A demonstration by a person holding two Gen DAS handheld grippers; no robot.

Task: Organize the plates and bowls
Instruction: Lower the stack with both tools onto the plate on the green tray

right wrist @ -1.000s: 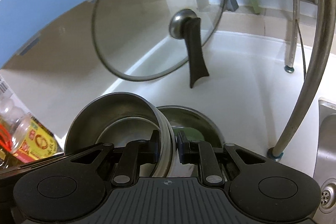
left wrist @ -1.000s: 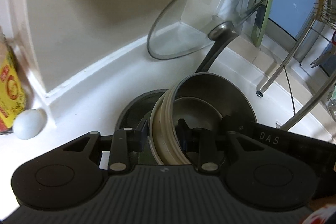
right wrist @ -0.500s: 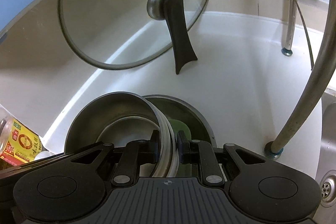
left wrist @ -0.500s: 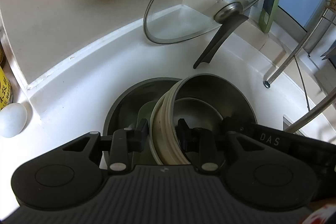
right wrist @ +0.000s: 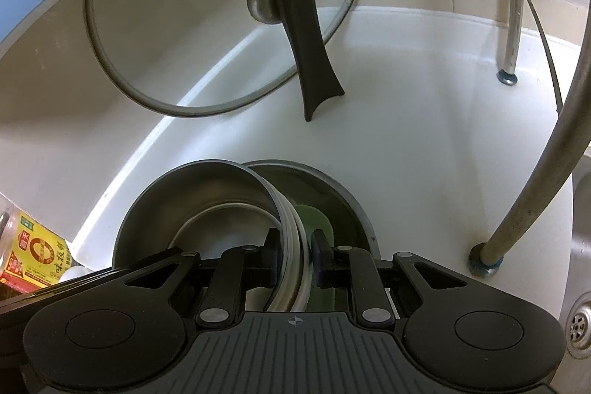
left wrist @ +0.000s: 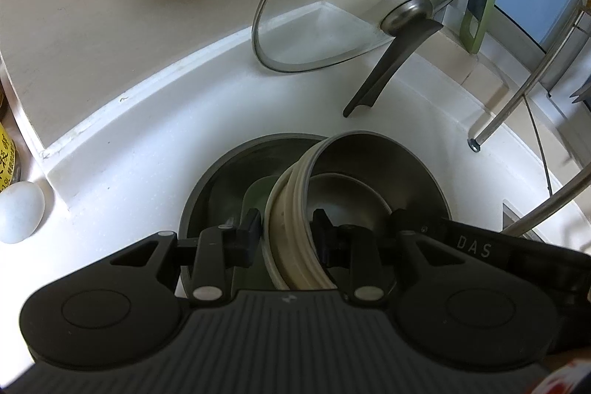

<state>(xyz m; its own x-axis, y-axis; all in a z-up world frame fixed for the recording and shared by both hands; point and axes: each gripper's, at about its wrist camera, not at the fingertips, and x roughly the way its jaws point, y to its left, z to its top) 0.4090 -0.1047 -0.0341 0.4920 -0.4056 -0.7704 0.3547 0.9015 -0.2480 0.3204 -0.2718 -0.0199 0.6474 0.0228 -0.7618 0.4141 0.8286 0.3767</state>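
Both jaws clenched on the rims of one nested stack. Left gripper (left wrist: 287, 239) pinches the cream-edged side of the stack of bowls (left wrist: 354, 180); right gripper (right wrist: 295, 255) pinches the opposite side, where the white rims bunch together (right wrist: 291, 239). Top piece is a steel bowl, a smaller steel one sits inside it, paler rims layered under. Stack is tilted, carried between the two grippers, not flat.

Directly under it: a dark round dish (left wrist: 210, 187) resting on the white counter (left wrist: 147, 150), with a green piece (right wrist: 314, 220) lying in it. Stack overlaps the dish's opening; cannot tell whether its bottom touches the dish.

Step in hand, my read: two-handed lowering of the stack into or onto that dark dish. Next move calls for levelling the stack, centring it over the dish, setting it down until it bears, then releasing both sides together so it doesn't tip. Green piece may stop it seating flat.

Further back: egg-like white object (left wrist: 18, 213) and a yellow-labelled bottle (right wrist: 33, 253) at the left edge. Glass lid (right wrist: 207, 10) with black handle leans against the tiled corner, well clear of the stack. Metal rack legs (right wrist: 513, 24) stand on the counter to the right, sink drain (right wrist: 580, 324) at the far right edge.
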